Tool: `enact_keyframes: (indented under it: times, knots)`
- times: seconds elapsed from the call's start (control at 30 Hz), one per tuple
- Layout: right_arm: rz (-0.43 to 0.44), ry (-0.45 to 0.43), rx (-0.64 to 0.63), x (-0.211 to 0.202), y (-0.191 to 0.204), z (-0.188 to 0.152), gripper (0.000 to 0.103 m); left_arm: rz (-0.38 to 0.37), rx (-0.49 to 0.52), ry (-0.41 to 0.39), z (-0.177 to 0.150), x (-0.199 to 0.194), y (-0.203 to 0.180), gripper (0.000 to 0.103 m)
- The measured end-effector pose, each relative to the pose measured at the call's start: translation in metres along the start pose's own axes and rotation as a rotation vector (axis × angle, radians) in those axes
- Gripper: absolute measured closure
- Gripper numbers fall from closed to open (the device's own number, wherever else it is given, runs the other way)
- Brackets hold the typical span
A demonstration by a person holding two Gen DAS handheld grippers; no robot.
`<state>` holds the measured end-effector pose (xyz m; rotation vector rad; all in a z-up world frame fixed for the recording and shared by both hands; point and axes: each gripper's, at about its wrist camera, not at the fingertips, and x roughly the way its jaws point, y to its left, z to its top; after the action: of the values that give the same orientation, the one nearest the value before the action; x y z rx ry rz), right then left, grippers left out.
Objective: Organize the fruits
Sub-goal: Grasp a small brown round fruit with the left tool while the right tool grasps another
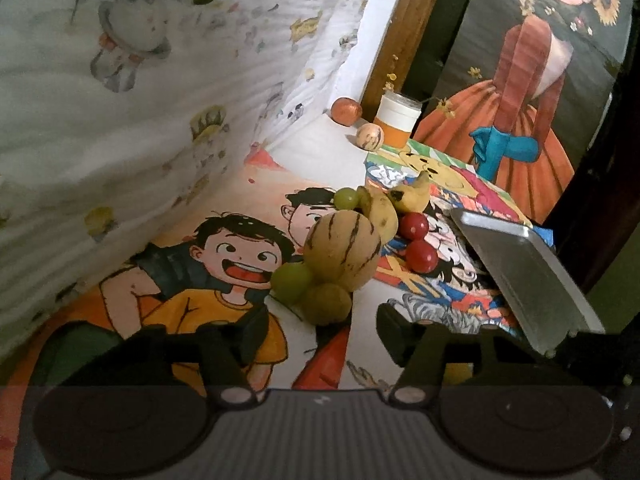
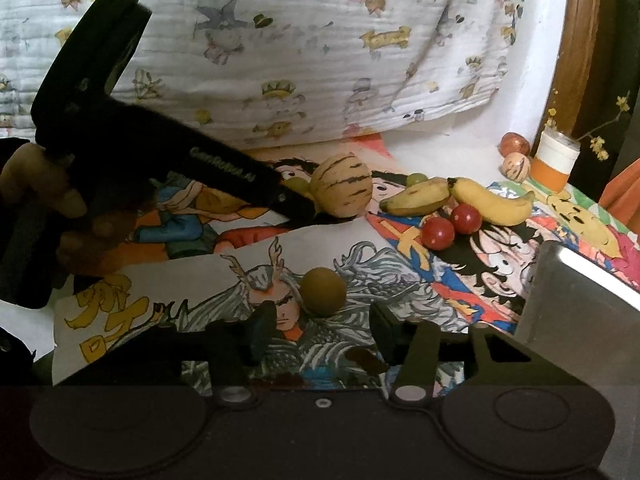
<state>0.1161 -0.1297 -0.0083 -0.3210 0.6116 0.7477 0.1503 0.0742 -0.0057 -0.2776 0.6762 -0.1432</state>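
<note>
In the left wrist view, my left gripper [image 1: 322,332] is open, and a small green fruit [image 1: 326,304] lies just ahead of its fingertips without touching them. Behind it sit a striped yellow melon [image 1: 342,252] and a green grape [image 1: 292,280]. Two bananas [image 1: 380,212] and two red fruits [image 1: 420,256] lie further right. In the right wrist view, my right gripper [image 2: 322,332] is open, with an olive-green round fruit [image 2: 323,291] just ahead between its fingertips, untouched. A hand holds the left gripper [image 2: 298,202] with its tip by the melon [image 2: 340,184].
A metal tray [image 1: 520,264] stands tilted at the right, also the tray [image 2: 580,292] in the right wrist view. Cartoon posters cover the surface. At the back are an orange fruit [image 1: 346,110], a small striped fruit [image 1: 370,136] and a jar [image 1: 398,120]. A printed blanket [image 2: 280,60] rises behind.
</note>
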Motion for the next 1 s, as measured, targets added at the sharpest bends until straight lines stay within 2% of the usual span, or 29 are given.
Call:
enact_keyframes:
  times: [0.13, 0.33, 0.77, 1.0]
  knots:
    - [0.009, -0.007, 0.012, 0.004, 0.000, 0.002, 0.050, 0.003, -0.021, 0.003, 0.002, 0.006, -0.001, 0.044]
    - [0.007, -0.013, 0.054, 0.009, -0.004, 0.002, 0.050, 0.019, -0.059, -0.013, 0.001, 0.010, -0.002, 0.056]
    - [0.007, -0.026, 0.093, 0.014, -0.005, 0.001, 0.059, 0.035, -0.043, -0.016, 0.000, 0.015, -0.011, 0.058]
    - [0.002, -0.032, 0.102, 0.014, -0.007, 0.001, 0.063, 0.050, -0.038, -0.018, 0.000, 0.016, -0.010, 0.070]
